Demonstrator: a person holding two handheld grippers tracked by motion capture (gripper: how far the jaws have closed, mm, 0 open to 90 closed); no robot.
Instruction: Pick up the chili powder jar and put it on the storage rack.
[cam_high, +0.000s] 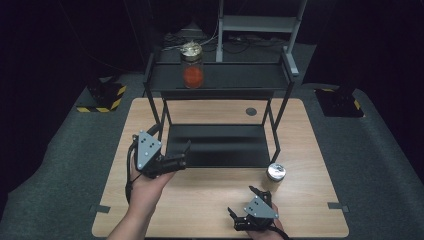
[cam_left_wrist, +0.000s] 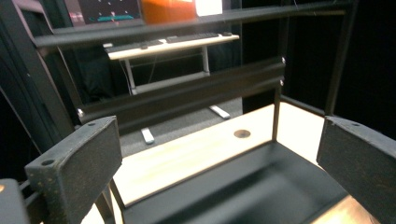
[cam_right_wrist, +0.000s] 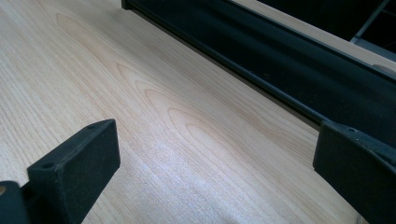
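Jaws of the left gripper (cam_high: 184, 152) are seen spread wide apart with nothing between them, at the left front corner of the black shelf rack (cam_high: 152, 77). The gripper is held in the person's left hand (cam_high: 147, 182) above the wooden table (cam_high: 210, 200), and it is pointed toward the rack's lower tray (cam_high: 220, 145). In the left gripper view the two black pads (cam_left_wrist: 77, 163) are set far apart, with the dark lower tray (cam_left_wrist: 243, 186) lying ahead of them and the rack's upper shelf (cam_left_wrist: 187, 21) higher up.

On the upper shelf, a glass jar with red contents (cam_high: 192, 65) is found standing upright under a metal lid, well apart from both grippers.

Farther right, a small jar with a silver lid (cam_high: 275, 176) is seen standing upright on the table, just in front of the rack's right front leg. It lies near the right gripper (cam_high: 241, 206), just beyond it and slightly to its right, and is not touched by it. The right gripper is held low at the near edge of the table, with its jaws released and empty. In the right gripper view the pads (cam_right_wrist: 79, 163) are spread wide over bare wood grain (cam_right_wrist: 163, 112), and the edge of the black tray (cam_right_wrist: 280, 60) is seen ahead.
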